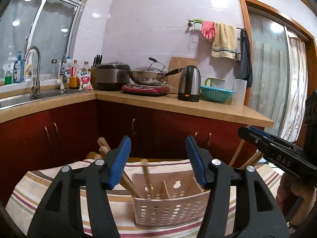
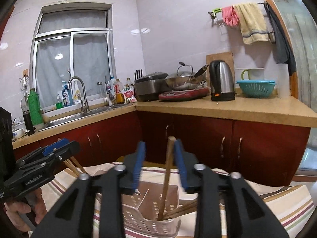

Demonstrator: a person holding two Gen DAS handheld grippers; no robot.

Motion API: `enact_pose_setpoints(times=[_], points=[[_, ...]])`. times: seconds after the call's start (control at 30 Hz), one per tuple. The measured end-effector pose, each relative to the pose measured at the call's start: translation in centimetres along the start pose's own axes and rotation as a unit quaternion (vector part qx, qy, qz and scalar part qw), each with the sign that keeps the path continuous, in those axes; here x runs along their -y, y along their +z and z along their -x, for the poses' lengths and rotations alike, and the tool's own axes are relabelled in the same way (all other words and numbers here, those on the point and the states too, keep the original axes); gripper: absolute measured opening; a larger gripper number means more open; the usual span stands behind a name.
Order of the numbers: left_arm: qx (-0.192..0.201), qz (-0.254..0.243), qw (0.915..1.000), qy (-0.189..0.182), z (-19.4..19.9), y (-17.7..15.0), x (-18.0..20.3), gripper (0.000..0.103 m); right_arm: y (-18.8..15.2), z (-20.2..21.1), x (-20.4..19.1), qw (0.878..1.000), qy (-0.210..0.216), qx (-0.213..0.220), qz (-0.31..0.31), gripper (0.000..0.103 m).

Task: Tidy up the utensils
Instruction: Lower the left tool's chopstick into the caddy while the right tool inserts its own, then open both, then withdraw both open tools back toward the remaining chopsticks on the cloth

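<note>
Sink with curved faucet sits at far left on the tan countertop, bottles crowded along the window ledge behind it. Rightward along the counter: rice cooker, lidded wok on a red hotplate, kettle, teal colander; all well apart from the work area, with red cabinet doors below. Foreground: striped cloth carries a perforated utensil basket with a divider. Wooden chopsticks stand tilted in its left compartment; more wooden ends stick up behind the left gripper. Left gripper jaws stand wide apart above the basket, nothing between the pads. Right gripper hovers over the same basket, jaws parted; one chopstick stands upright between them, close against the right pad, contact not resolvable because of blur. Further sticks lie slanted in the basket's right end. Each tool appears at the edge of the other's view, close beside it, so lateral room between them is tight. Cloth edges fall away left and right; open cloth remains on both sides of the basket.
</note>
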State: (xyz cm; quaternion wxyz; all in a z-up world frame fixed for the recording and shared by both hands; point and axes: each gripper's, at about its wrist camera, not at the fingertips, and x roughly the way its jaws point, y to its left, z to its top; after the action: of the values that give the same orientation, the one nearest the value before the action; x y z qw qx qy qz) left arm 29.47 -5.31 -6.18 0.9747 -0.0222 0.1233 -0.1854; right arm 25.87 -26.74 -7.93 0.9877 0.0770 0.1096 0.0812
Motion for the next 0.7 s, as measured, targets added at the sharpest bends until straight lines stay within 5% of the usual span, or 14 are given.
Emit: enact_pose_setpoints(times=[0.07,0.27,0.5,0.7], points=[[0.003,0.002,1.0000,0.000,0.7,0.1,0.0,0.072,0.2,0.6,0.1,1.000,-0.002,0.004,0.000,0.052],[0.001,0.006,1.0000,-0.003,2.5,0.2,0.2,0.077,0.5,3.2,0.3,1.000,-0.009,0.008,0.009,0.064],[-0.002,-0.002,1.0000,0.005,6.1,-0.6,0.6,0.080,0.1,7.8,0.7,1.000,-0.018,0.015,0.014,0.067],[-0.031,-0.006,0.9994,0.015,9.2,-3.7,1.1,0.080,-3.6,10.6,1.9,0.999,-0.035,-0.031,0.010,0.067]])
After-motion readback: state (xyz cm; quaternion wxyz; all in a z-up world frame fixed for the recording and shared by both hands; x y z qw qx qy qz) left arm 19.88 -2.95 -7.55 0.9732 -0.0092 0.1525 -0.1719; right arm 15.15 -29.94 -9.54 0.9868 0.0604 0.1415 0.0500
